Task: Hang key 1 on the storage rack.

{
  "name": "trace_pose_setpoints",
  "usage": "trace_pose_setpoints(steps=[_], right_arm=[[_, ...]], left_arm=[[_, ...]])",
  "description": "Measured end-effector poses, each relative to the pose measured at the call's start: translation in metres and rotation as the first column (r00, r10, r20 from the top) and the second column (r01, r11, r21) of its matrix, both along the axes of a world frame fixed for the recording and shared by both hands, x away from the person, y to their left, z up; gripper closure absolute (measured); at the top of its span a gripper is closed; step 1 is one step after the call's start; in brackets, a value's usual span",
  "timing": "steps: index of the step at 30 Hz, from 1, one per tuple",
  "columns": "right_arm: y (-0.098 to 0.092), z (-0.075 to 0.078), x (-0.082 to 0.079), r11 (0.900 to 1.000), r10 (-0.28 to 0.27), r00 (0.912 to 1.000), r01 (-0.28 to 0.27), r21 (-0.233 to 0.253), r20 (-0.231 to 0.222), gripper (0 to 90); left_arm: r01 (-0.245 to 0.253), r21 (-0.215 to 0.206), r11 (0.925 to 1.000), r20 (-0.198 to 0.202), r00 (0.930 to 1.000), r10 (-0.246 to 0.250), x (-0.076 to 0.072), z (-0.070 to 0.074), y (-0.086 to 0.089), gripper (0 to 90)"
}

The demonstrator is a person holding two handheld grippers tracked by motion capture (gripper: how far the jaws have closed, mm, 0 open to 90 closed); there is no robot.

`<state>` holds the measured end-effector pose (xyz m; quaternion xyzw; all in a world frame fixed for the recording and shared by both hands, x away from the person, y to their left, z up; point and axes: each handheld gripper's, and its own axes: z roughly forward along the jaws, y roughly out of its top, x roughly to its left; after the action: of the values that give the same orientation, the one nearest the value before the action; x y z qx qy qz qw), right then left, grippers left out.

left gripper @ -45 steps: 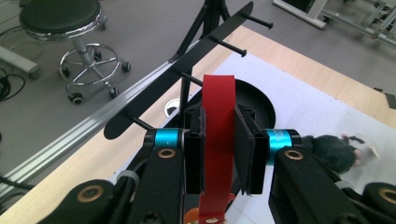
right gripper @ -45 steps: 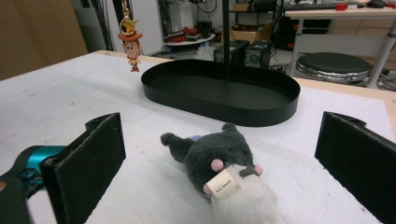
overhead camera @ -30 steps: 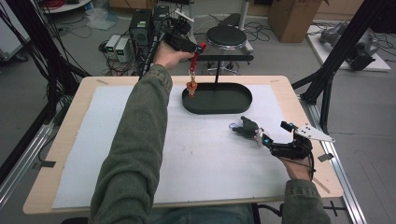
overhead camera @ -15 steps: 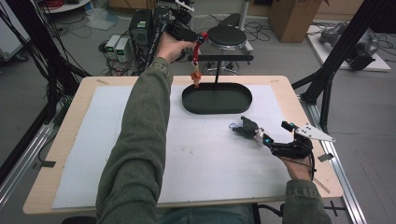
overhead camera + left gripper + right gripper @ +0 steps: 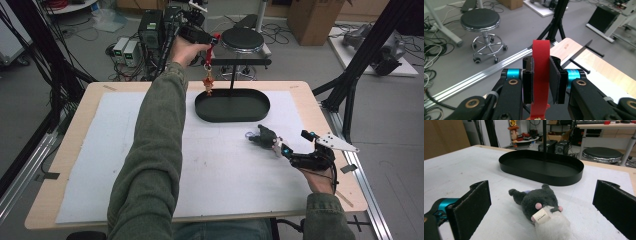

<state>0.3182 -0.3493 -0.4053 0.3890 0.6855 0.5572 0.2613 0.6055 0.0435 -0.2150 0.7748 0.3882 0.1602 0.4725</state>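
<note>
My left gripper (image 5: pixel 212 40) is held high beyond the table's far edge, shut on a red strap (image 5: pixel 209 56). A small orange-red figure (image 5: pixel 207 86) hangs from the strap over the left end of the black oval tray (image 5: pixel 255 114). In the left gripper view both pads clamp the red strap (image 5: pixel 540 75). A thin post with a black crossbar (image 5: pixel 241 62) rises behind the tray. My right gripper (image 5: pixel 292 142) rests open at the table's right, just behind a grey plush toy (image 5: pixel 262 136). The plush (image 5: pixel 540 202) lies between the wide-apart pads (image 5: pixel 475 203), untouched.
A white mat (image 5: pixel 125 150) covers most of the wooden table (image 5: pixel 95 92). A round black stool (image 5: pixel 242 39) and black equipment boxes (image 5: pixel 150 30) stand on the floor past the far edge. A black frame leg (image 5: pixel 350 80) rises at the right.
My left gripper has risen and moved farther away, lifting the strap and hanging figure up from the tray toward the crossbar. The right gripper and plush stay put.
</note>
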Motion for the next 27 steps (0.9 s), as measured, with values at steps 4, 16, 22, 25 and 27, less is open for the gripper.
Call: trace_pose_setpoints(steps=[4, 16, 22, 25, 27], right_arm=[[0.000, 0.000, 0.000, 1.000, 0.000, 1.0000, 0.000, 0.002, 0.002, 0.5], [0.000, 0.000, 0.000, 1.000, 0.006, 1.0000, -0.006, 0.010, -0.003, 0.5], [0.000, 0.000, 0.001, 1.000, 0.006, 1.0000, -0.006, 0.013, 0.001, 0.4], [0.000, 0.000, 0.001, 1.000, 0.006, 1.0000, -0.006, 0.010, 0.002, 0.4], [0.000, 0.000, 0.001, 1.000, 0.006, 1.0000, -0.005, 0.010, -0.002, 0.5]], left_arm=[[0.006, 0.006, 1.0000, -0.005, 1.0000, -0.006, 0.001, -0.003, -0.001, 75.0], [0.037, -0.016, 0.9992, -0.126, 0.9913, -0.039, -0.001, -0.007, 0.003, 42.6], [0.059, 0.022, 0.9980, -0.118, 0.9914, -0.056, -0.008, -0.004, 0.003, 21.8], [0.051, 0.054, 0.9972, -0.103, 0.9936, -0.046, -0.014, -0.002, 0.006, 16.1], [0.041, 0.042, 0.9983, -0.083, 0.9959, -0.038, -0.019, -0.002, 0.012, 16.0]])
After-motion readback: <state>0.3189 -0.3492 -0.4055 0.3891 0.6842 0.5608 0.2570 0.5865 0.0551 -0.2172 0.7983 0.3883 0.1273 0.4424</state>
